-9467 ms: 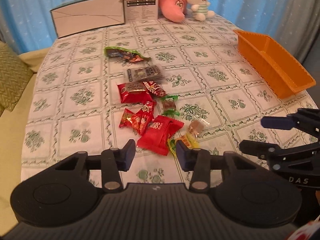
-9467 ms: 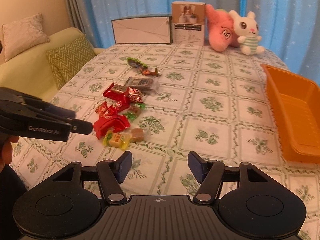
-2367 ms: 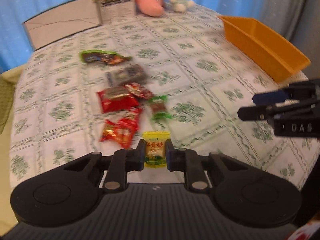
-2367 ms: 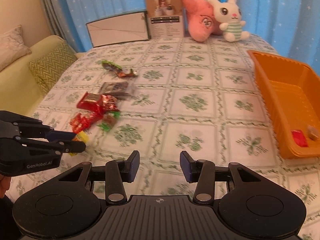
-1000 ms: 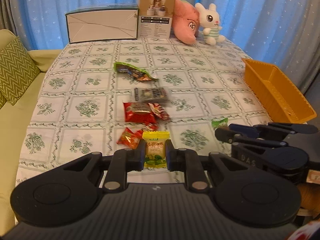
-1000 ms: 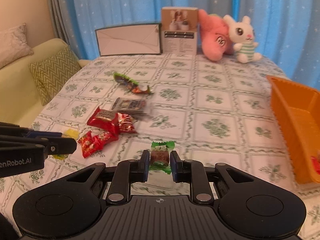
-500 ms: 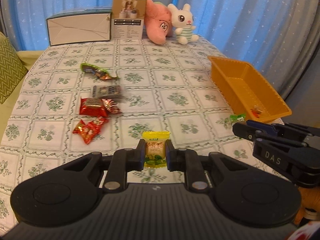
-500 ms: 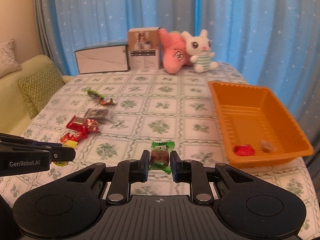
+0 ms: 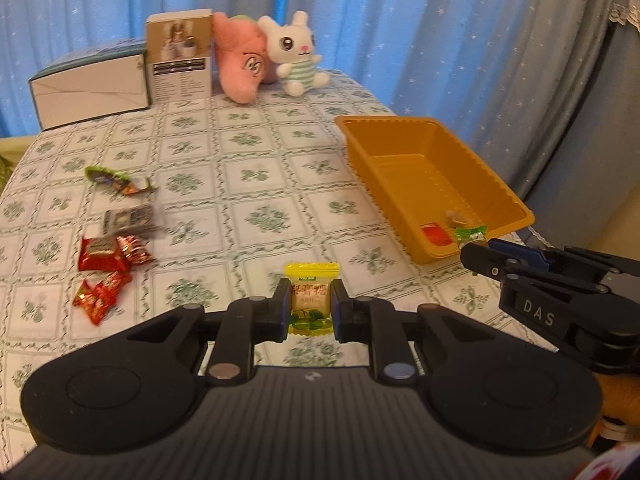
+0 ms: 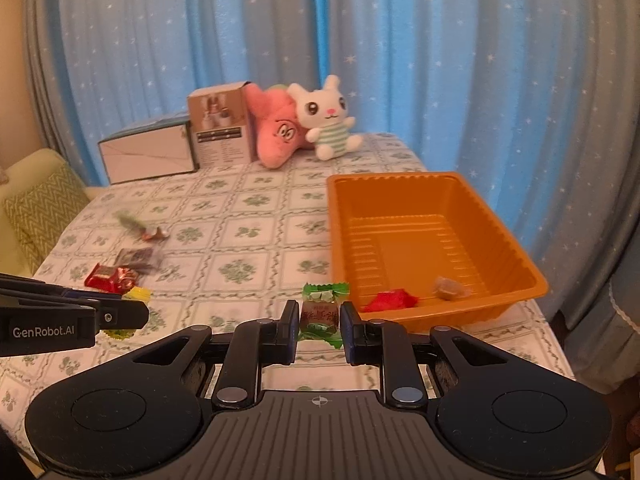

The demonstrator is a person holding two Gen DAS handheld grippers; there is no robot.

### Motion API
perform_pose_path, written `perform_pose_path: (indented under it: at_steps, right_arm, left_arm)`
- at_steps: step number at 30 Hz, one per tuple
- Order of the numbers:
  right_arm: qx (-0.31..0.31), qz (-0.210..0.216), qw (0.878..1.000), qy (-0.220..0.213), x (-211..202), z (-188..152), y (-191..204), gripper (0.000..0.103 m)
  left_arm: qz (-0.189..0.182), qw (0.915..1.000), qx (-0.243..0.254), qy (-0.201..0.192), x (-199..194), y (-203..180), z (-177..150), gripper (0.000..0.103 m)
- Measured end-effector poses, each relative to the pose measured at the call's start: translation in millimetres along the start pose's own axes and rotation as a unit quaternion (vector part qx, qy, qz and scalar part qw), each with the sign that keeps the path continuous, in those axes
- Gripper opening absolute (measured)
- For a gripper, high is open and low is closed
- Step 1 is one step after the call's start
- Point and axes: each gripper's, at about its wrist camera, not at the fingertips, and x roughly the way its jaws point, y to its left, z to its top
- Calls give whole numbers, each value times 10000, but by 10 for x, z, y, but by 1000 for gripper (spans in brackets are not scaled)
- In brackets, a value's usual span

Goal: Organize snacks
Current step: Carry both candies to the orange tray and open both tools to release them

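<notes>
My left gripper [image 9: 310, 305] is shut on a yellow-wrapped candy [image 9: 311, 292] and holds it above the table, left of the orange tray [image 9: 516, 200]. My right gripper [image 10: 320, 322] is shut on a green-wrapped candy [image 10: 322, 312], raised near the tray's [image 10: 532, 276] near left corner; it also shows in the left wrist view [image 9: 480, 249]. The tray holds a red packet [image 10: 390, 300] and a brown candy [image 10: 446, 287]. Several snacks remain on the table at the left: red packets [image 9: 106, 250], a dark packet [image 9: 130, 218], a green-wrapped one [image 9: 116, 178].
At the table's back stand a white box [image 9: 90, 88], a brown carton [image 9: 180, 56], a pink plush [image 9: 242, 64] and a white bunny plush [image 9: 296, 52]. Blue curtains hang behind. A sofa with a green cushion [image 10: 36, 208] is at the left.
Both grippers, each holding its candy, have moved right and up toward the orange tray. The snack pile now lies farther to the left in both views.
</notes>
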Motion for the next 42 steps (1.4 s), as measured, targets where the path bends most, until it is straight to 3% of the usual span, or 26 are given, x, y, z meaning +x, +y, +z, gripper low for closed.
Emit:
perform_pose_path:
  at_steps: [15, 42]
  right_arm:
    - [390, -382, 9985, -42, -15, 87, -671, 22]
    - [574, -627, 9964, -49, 441, 401, -1398, 22]
  left_arm:
    - [-373, 9989, 297, 0, 320, -628, 294, 18]
    - [-651, 9975, 275, 75, 1096, -1093, 760, 18]
